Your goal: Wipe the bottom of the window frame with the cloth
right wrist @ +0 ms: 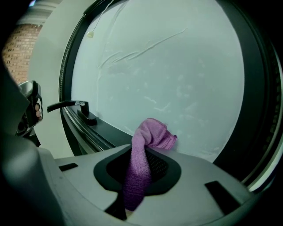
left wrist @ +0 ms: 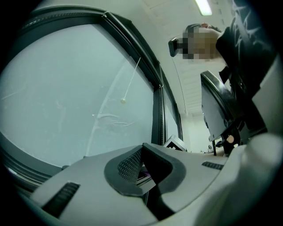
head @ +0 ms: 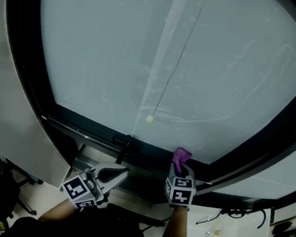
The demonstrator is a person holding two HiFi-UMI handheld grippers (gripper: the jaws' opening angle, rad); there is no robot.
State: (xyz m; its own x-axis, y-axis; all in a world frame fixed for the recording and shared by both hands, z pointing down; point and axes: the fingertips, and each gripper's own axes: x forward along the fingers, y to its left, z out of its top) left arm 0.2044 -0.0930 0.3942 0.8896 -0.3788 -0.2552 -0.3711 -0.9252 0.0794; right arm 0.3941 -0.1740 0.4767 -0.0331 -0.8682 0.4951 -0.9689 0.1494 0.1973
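A purple cloth (head: 180, 157) (right wrist: 143, 150) is clamped in my right gripper (head: 181, 171) (right wrist: 141, 152), which is shut on it; its bunched tip rests against the dark bottom rail of the window frame (head: 149, 155) (right wrist: 110, 130) where it meets the frosted glass (head: 170, 60). My left gripper (head: 117, 174) (left wrist: 140, 152) is shut and holds nothing, pointing at the frame to the left, just below the black window handle (head: 125, 145) (right wrist: 73, 108).
A pull cord with a small bead (head: 149, 119) hangs in front of the pane. A white wall panel (head: 11, 122) lies left of the frame. Below right is a white sill or ledge with cables (head: 226, 223). A person's dark sleeve (left wrist: 247, 53) fills the left gripper view's right.
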